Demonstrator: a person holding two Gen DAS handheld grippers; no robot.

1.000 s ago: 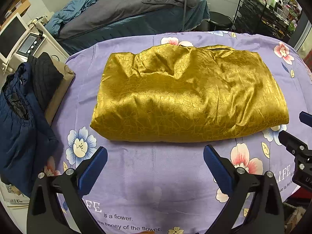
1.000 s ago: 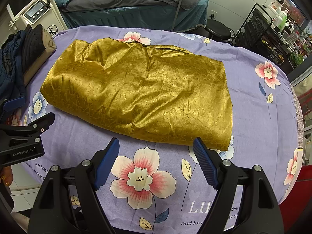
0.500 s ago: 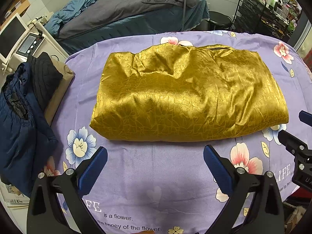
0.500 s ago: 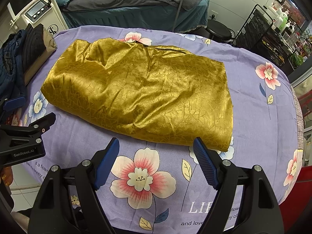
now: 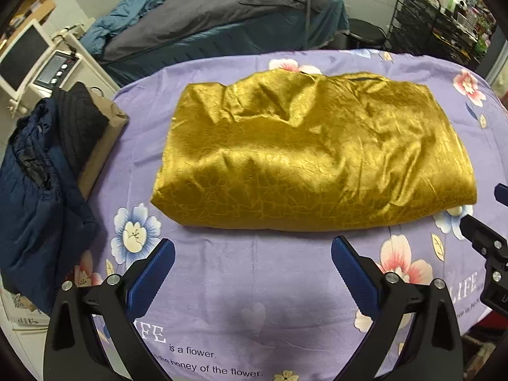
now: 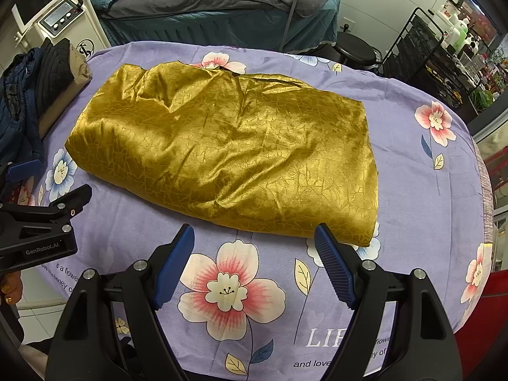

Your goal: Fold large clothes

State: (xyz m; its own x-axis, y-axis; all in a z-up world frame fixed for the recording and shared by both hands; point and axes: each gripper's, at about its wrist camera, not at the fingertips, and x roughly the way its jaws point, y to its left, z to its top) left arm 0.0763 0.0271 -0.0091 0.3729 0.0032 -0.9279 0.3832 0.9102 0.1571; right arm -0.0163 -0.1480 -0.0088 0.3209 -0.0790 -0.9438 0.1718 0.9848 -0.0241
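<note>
A shiny gold garment [image 5: 311, 155] lies folded into a thick rectangle on the purple flowered table cover [image 5: 254, 292]; it also shows in the right wrist view [image 6: 235, 155]. My left gripper [image 5: 252, 263] is open and empty, a little short of the garment's near edge. My right gripper [image 6: 254, 254] is open and empty, just short of the garment's near right corner. The right gripper shows at the right edge of the left wrist view [image 5: 489, 244]. The left gripper shows at the left edge of the right wrist view [image 6: 41, 222].
A pile of dark blue and black clothes [image 5: 41, 171] on a tan cushion [image 5: 104, 139] sits at the table's left edge. Behind the table stand a grey-covered bed [image 5: 222, 22], a machine with a screen [image 5: 47, 66], a black stool [image 6: 355, 49] and a wire rack [image 6: 444, 54].
</note>
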